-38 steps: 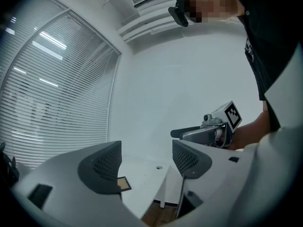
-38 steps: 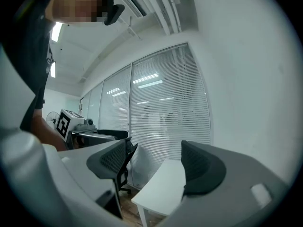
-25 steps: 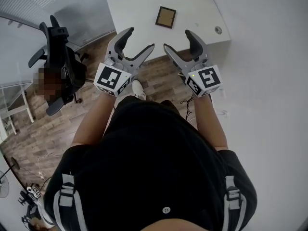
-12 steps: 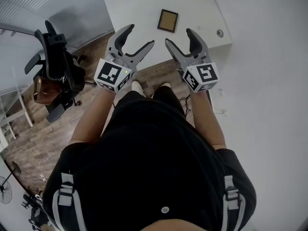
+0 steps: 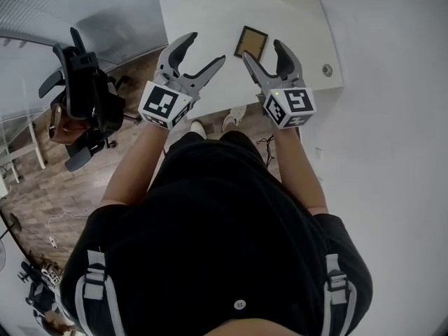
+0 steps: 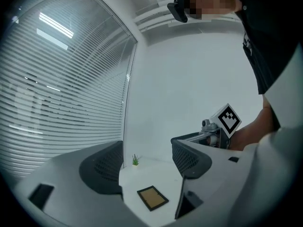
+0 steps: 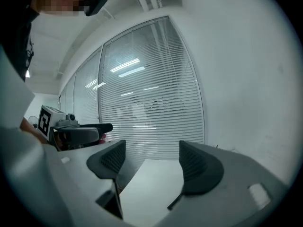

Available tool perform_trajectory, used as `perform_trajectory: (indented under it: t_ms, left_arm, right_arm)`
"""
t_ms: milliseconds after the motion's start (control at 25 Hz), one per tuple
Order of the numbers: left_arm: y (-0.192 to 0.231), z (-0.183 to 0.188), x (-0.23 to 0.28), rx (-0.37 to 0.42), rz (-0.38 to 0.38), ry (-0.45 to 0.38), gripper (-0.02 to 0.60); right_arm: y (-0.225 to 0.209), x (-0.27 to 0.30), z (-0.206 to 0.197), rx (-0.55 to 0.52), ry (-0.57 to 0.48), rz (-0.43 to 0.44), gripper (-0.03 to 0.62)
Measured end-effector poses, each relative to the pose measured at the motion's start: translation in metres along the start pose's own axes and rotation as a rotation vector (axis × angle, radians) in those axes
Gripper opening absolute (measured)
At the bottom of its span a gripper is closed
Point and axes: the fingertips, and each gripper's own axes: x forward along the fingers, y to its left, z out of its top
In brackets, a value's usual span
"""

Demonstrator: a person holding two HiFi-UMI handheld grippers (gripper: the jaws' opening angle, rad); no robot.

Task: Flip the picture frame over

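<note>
Left tongs (image 5: 205, 49), right tongs (image 5: 263, 50) both spread, empty, over table (image 5: 203, 12) edge. Picture frame (image 5: 250, 42) flat between my tongs, nearer than before.

The right gripper (image 7: 152, 167), jaws apart, hangs over the white table (image 7: 147, 193).

Can't tell if picture frame (image 5: 250, 42), lying just past right gripper (image 5: 262, 50) fingertips, is facing front or back up: tan panel is showing no detail. Table (image 5: 203, 12) near edge is running hidden behind right gripper & left gripper (image 5: 205, 49) fingers. Small round thing (image 5: 327, 70), right of right fingers, is reading too small to ID. Plant (image 6: 135, 160), btwn left fingers, is showing as a speck.
</note>
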Motion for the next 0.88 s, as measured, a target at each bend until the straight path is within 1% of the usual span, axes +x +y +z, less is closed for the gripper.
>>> perform_trajectory:
  t_ms: [120, 280, 400, 520, 640, 760, 880]
  left_arm:
    - [0.010, 0.000, 0.020, 0.014, 0.025, 0.002, 0.322]
    - [0.025, -0.009, 0.047, -0.020, 0.063, 0.003, 0.322]
    - [0.033, -0.018, 0.065, -0.025, 0.093, 0.013, 0.322]
    - [0.041, -0.030, 0.079, -0.032, 0.110, 0.028, 0.321]
    - [0.047, -0.045, 0.091, -0.028, 0.101, 0.054, 0.321]
    - [0.056, -0.065, 0.100, -0.040, 0.071, 0.079, 0.316]
    - [0.068, -0.081, 0.107, -0.046, 0.042, 0.093, 0.308]
  right_arm:
    - [-0.026, 0.019, -0.002, 0.010, 0.016, 0.006, 0.364]
    - [-0.059, 0.045, -0.014, 0.019, 0.057, 0.011, 0.364]
    - [-0.081, 0.062, -0.035, 0.052, 0.104, 0.000, 0.364]
    - [-0.097, 0.076, -0.063, 0.088, 0.162, -0.030, 0.364]
    - [-0.107, 0.089, -0.095, 0.119, 0.223, -0.071, 0.364]
    - [-0.111, 0.100, -0.128, 0.143, 0.282, -0.127, 0.347]
    - [-0.112, 0.112, -0.155, 0.167, 0.328, -0.182, 0.344]
